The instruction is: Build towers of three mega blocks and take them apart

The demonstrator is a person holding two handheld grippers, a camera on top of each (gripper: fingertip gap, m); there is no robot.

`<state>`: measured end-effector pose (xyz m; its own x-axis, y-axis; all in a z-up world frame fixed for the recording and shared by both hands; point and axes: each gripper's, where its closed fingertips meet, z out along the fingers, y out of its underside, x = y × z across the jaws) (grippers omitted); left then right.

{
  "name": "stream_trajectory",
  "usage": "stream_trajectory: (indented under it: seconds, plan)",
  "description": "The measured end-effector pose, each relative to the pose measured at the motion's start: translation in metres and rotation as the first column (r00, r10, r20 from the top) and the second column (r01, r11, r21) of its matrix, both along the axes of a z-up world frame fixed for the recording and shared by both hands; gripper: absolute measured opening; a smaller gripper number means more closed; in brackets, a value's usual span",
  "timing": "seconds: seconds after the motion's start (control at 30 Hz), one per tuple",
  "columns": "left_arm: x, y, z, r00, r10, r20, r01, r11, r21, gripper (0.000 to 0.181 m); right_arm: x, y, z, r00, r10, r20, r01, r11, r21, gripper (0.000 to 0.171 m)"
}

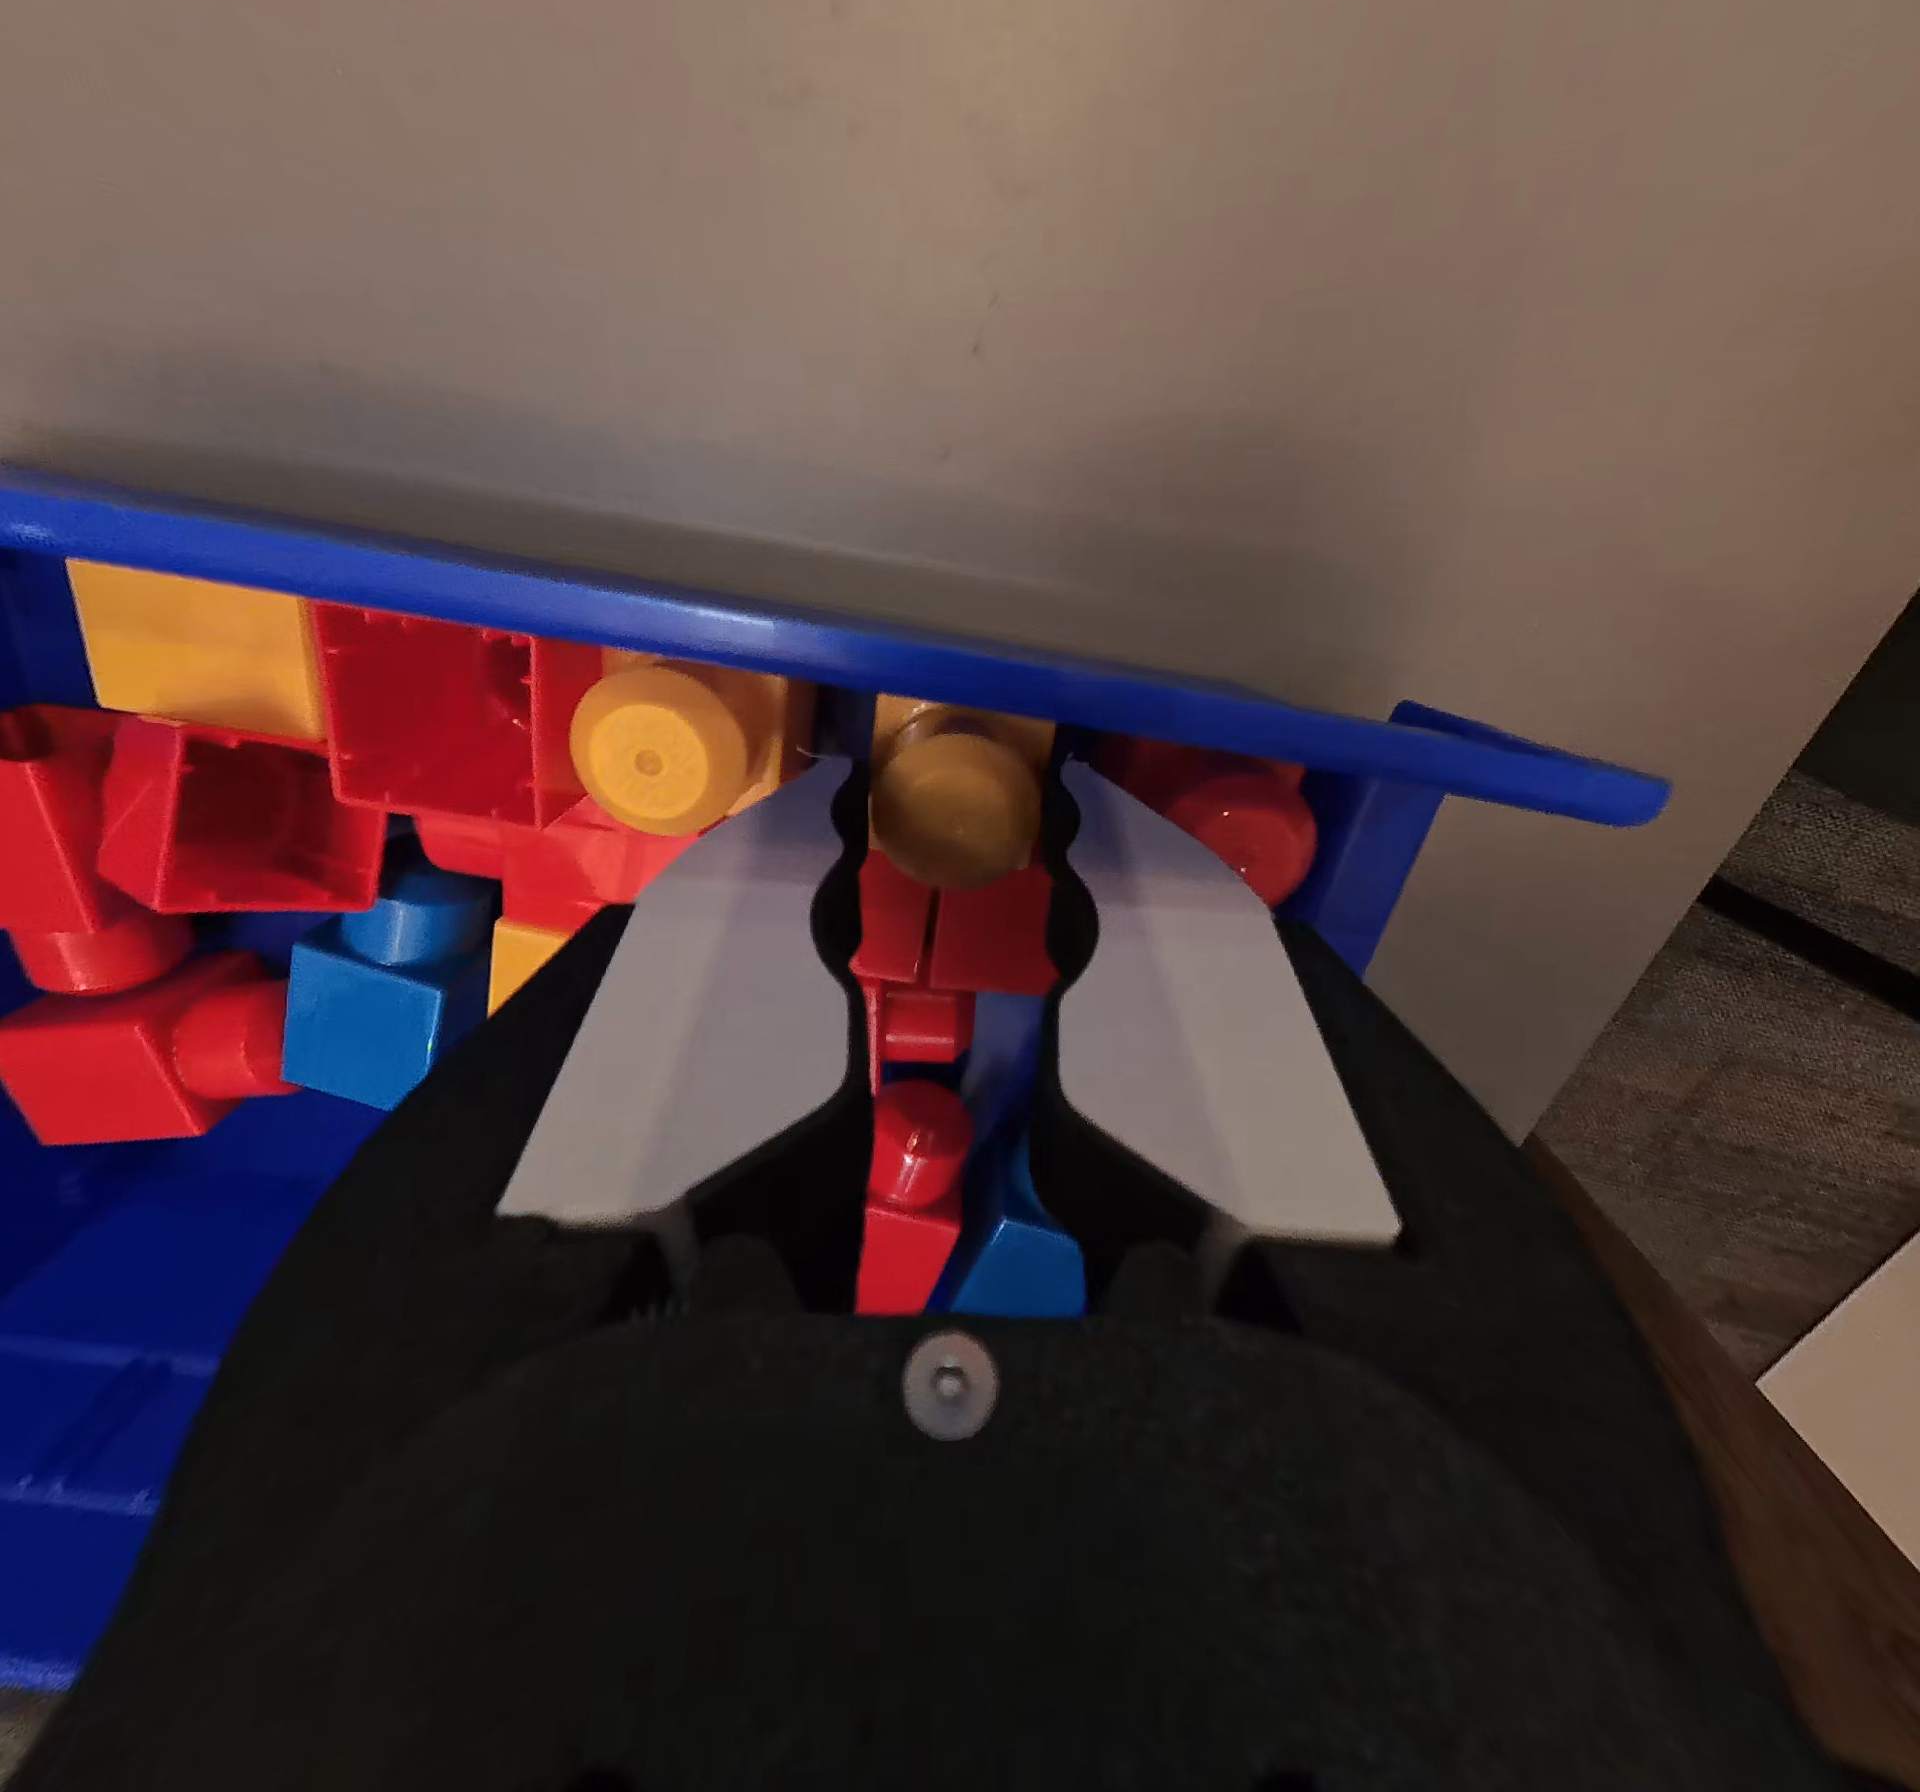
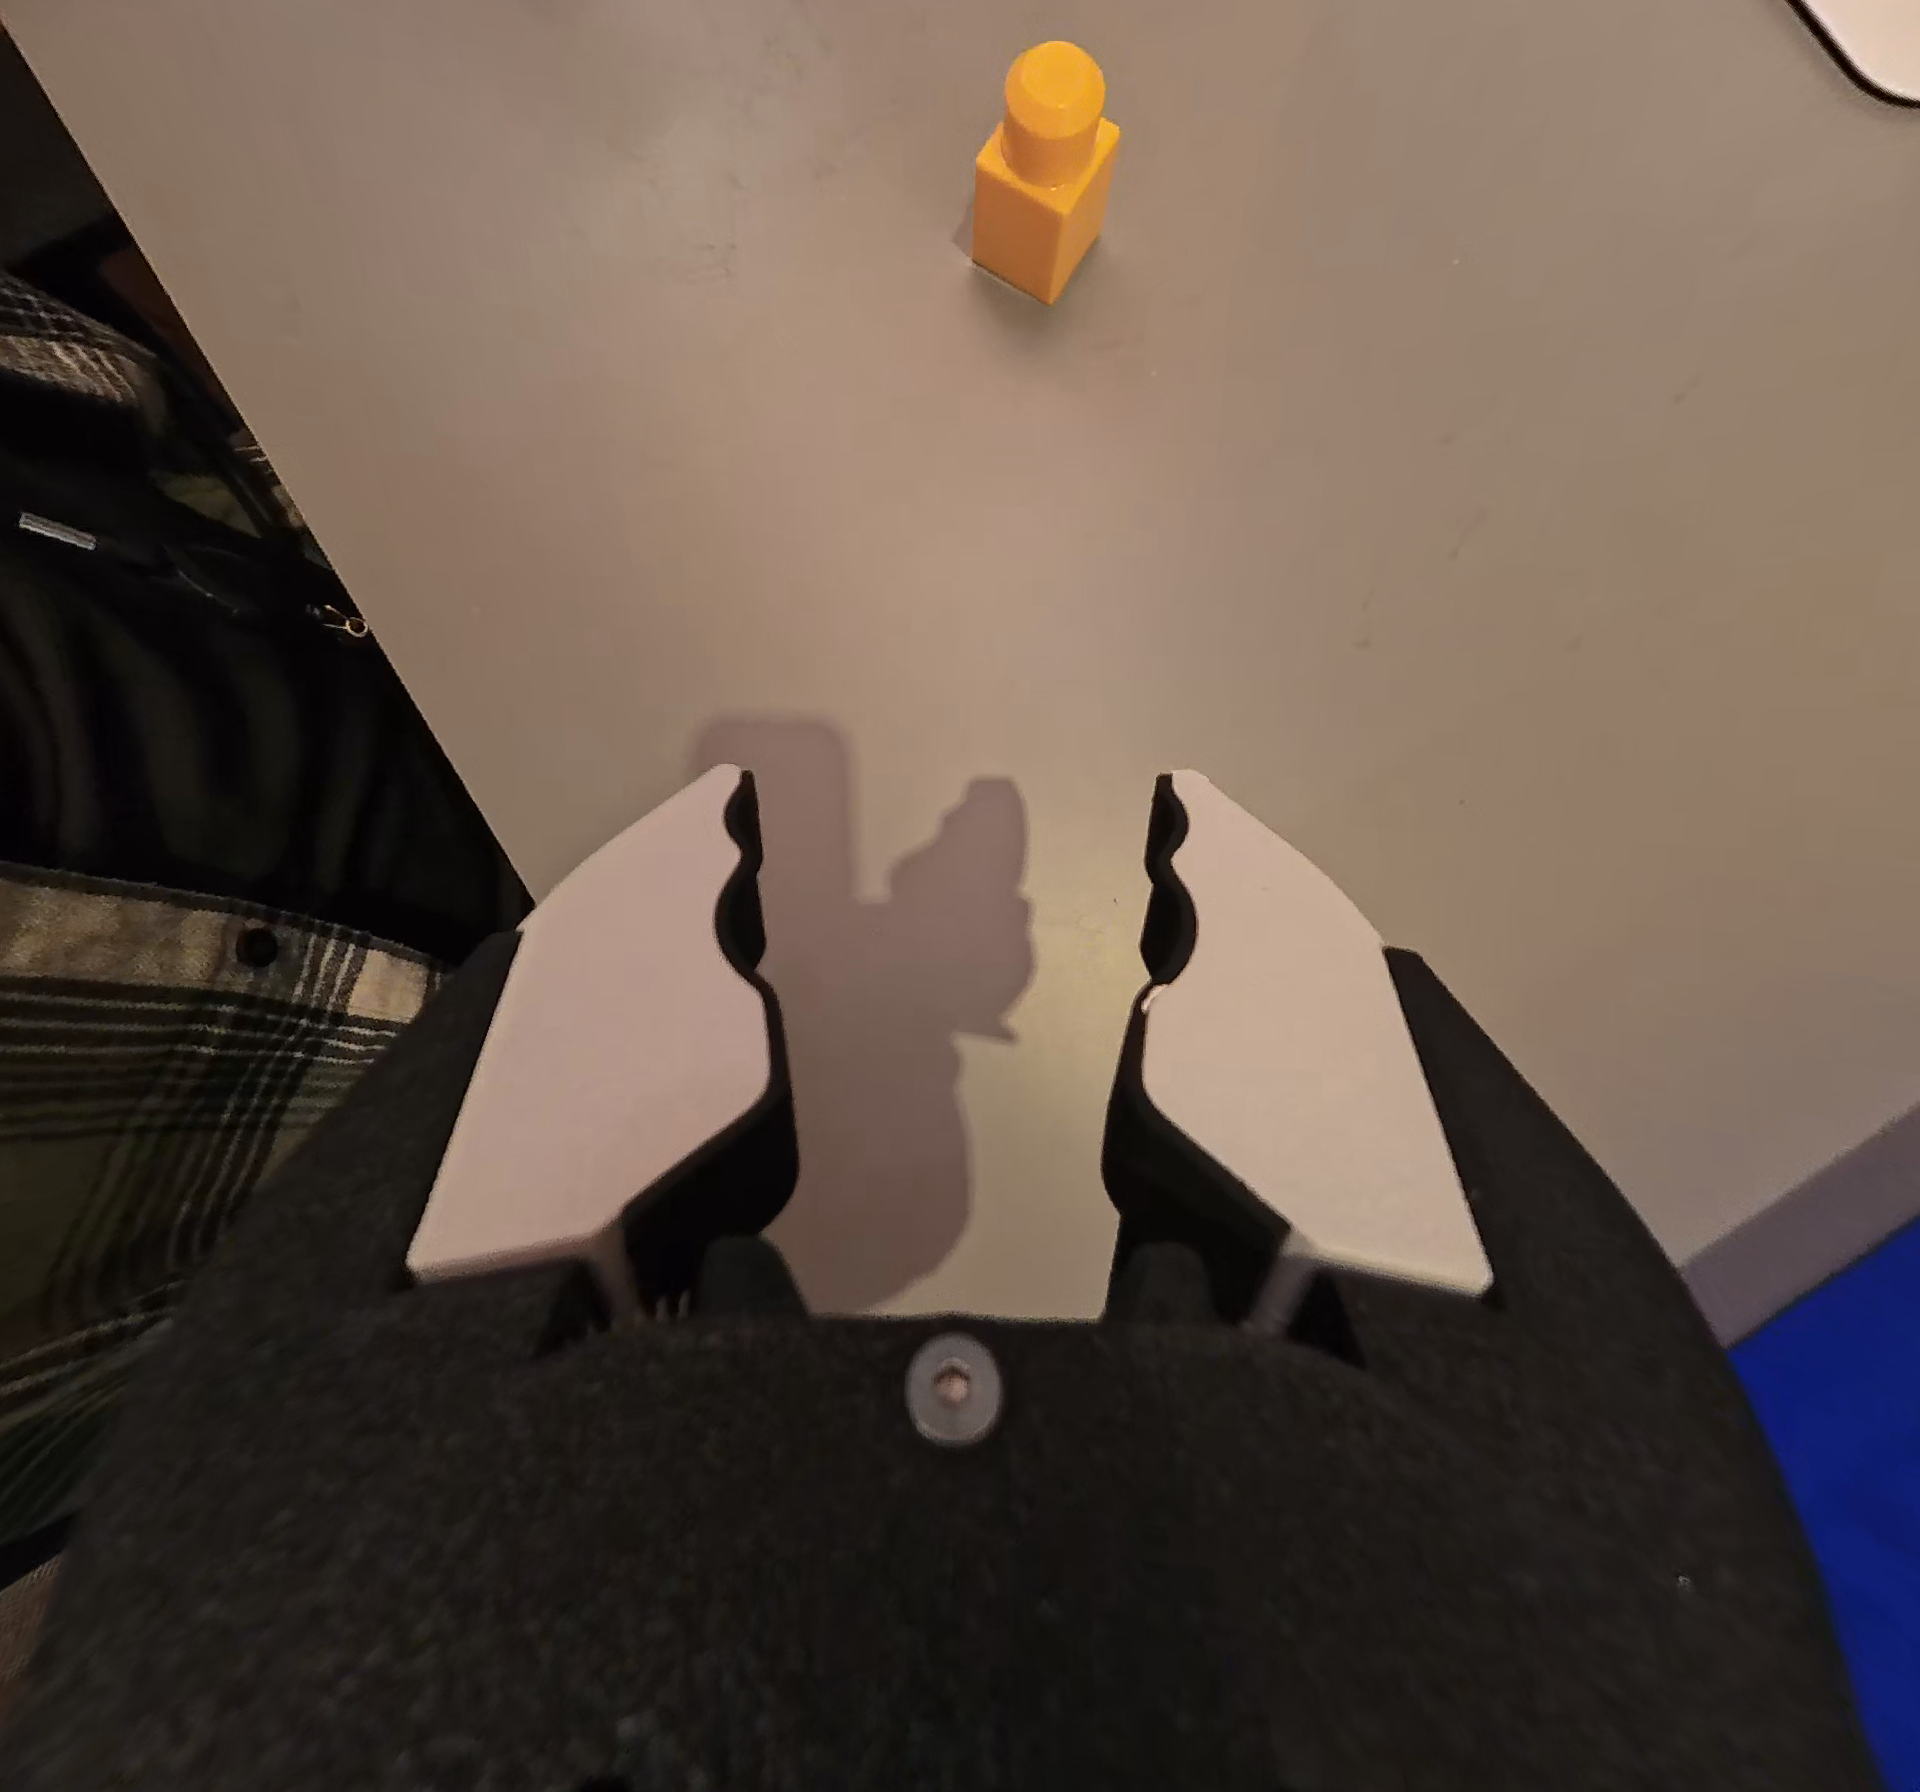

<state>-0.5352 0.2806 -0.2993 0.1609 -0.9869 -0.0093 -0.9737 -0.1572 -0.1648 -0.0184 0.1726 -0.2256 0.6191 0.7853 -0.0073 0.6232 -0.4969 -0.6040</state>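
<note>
Standing upright, yellow block (image 2: 1044, 184) lies well ahead of right hand-held gripper (image 2: 956, 797).

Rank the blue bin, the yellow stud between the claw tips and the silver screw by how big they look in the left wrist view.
1. blue bin
2. yellow stud, though nearness to the camera may flatter it
3. silver screw

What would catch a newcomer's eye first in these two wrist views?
First, the blue plastic bin crammed with red, blue and yellow mega blocks, with the left gripper reaching in, its jaws nearly closed around a yellow block's round stud. Second, a lone yellow single-stud mega block standing upright on the bare grey table, well ahead of the open, empty right gripper.
</note>
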Motion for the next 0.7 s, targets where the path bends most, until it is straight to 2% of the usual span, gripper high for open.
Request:
stream_trajectory:
  seconds: [0.17, 0.4, 0.57, 0.7]
  plan:
    - [-0.014, 0.0, 0.011, 0.999, 0.04, -0.036, -0.04, 0.999, 0.003, 0.031, 0.003, -0.001, 0.0, 1.0, 0.0, -0.013, 0.0, 1.0, 0.007, 0.07]
    - [-0.02, 0.019, 0.073, 0.987, 0.16, 0.009, -0.161, 0.982, 0.103, 0.031, 0.008, -0.004, -0.005, 0.999, 0.0, -0.045, 0.001, 1.0, 0.018, 0.07]
    - [0.028, 0.035, 0.132, 0.984, 0.166, 0.062, -0.175, 0.963, 0.205, 0.031, 0.018, -0.008, -0.005, 0.998, -0.017, -0.056, 0.018, 1.0, 0.024, 0.07]
    - [0.1, 0.043, 0.153, 0.986, 0.134, 0.102, -0.154, 0.962, 0.227, 0.031, 0.026, -0.013, -0.006, 0.997, -0.034, -0.069, 0.036, 0.999, 0.03, 0.07]
